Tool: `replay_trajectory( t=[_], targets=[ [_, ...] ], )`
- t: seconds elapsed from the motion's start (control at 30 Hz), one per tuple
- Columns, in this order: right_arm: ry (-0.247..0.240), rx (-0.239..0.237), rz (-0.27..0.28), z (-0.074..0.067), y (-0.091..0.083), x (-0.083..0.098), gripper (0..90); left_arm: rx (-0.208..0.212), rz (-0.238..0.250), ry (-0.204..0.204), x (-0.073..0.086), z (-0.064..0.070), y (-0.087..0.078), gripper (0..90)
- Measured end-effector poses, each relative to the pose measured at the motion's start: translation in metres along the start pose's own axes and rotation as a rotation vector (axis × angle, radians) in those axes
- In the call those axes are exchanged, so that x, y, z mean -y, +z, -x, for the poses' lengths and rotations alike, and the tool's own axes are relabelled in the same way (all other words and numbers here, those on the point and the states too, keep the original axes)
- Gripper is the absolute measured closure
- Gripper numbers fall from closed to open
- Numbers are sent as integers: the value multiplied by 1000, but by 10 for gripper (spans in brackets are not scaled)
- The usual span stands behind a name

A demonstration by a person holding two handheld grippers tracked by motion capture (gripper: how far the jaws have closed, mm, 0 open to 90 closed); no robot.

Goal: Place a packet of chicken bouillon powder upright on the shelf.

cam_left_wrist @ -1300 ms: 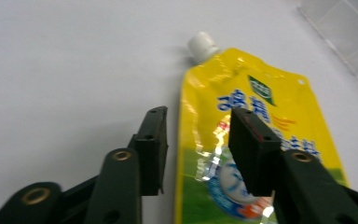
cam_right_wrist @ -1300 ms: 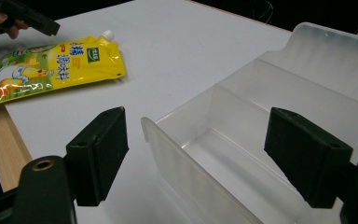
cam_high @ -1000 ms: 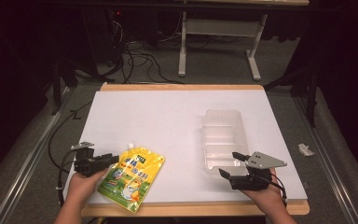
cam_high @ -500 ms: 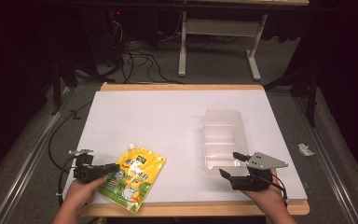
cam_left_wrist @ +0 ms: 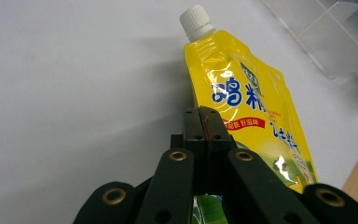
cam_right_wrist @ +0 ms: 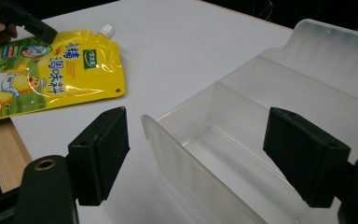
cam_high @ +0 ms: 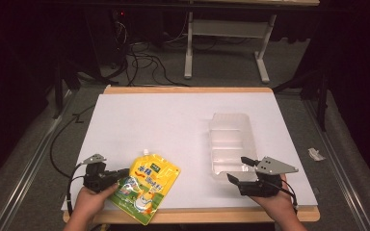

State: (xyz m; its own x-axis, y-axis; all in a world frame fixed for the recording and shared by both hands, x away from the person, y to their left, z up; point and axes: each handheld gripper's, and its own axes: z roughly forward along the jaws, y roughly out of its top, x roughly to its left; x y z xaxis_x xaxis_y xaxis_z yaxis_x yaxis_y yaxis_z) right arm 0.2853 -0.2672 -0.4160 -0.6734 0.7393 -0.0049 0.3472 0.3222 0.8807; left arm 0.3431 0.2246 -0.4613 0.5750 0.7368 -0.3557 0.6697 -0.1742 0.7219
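A yellow spouted pouch [cam_high: 148,185] with a white cap lies flat at the table's front left, its lower corner over the front edge. My left gripper [cam_high: 123,174] is shut on the pouch's [cam_left_wrist: 256,107] left edge, with both jaws pressed together [cam_left_wrist: 204,119]. A clear plastic divided tray [cam_high: 214,139] stands at the right. My right gripper [cam_high: 236,168] is open at the tray's near end. In the right gripper view the tray's near wall [cam_right_wrist: 177,154] stands between the jaws of my right gripper [cam_right_wrist: 200,156], which touch nothing. That view also has the pouch [cam_right_wrist: 51,70] at far left.
The white tabletop [cam_high: 164,120] has a wooden front edge [cam_high: 212,214]. A cable [cam_high: 58,144] trails off the table's left side from the left gripper. A scrap of paper [cam_high: 314,154] lies on the floor to the right.
My left gripper has dropped toward the table's front edge and stays at the pouch's left edge. The pouch has shifted slightly. The right gripper and tray have not moved.
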Motion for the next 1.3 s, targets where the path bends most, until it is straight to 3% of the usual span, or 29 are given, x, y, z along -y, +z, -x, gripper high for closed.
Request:
replay_trajectory(
  t=[0.1, 0.33, 0.47, 0.7, 0.87, 1.07, 1.13, 1.2, 1.3],
  targets=[
    [2, 3, 3, 0, 0, 0, 228, -76, 32, 64, -2, 13, -1, 900],
    [-2, 6, 9, -3, -2, -1, 231, -164, 165, 188, -4, 39, -9, 900],
    [-11, 0, 30, -8, -3, -3, 231, -203, 256, 217, -2, 52, -14, 900],
    [-16, -26, 52, -25, 0, -9, 217, -239, 356, 253, -2, 68, -19, 900],
    [46, -74, 80, -41, 9, -18, 195, -247, 398, 259, -2, 73, -20, 900],
    [67, -131, 25, -69, 41, -31, 161, -246, 409, 278, -4, 76, -17, 900],
    [100, -169, -19, -85, 64, -32, 155, -244, 409, 281, -4, 76, -17, 900],
    [109, -174, -29, -90, 70, -32, 154, -246, 411, 286, -4, 76, -16, 900],
    [155, -177, -62, -103, 95, -30, 149, -246, 411, 285, -3, 75, -16, 900]
  ],
)
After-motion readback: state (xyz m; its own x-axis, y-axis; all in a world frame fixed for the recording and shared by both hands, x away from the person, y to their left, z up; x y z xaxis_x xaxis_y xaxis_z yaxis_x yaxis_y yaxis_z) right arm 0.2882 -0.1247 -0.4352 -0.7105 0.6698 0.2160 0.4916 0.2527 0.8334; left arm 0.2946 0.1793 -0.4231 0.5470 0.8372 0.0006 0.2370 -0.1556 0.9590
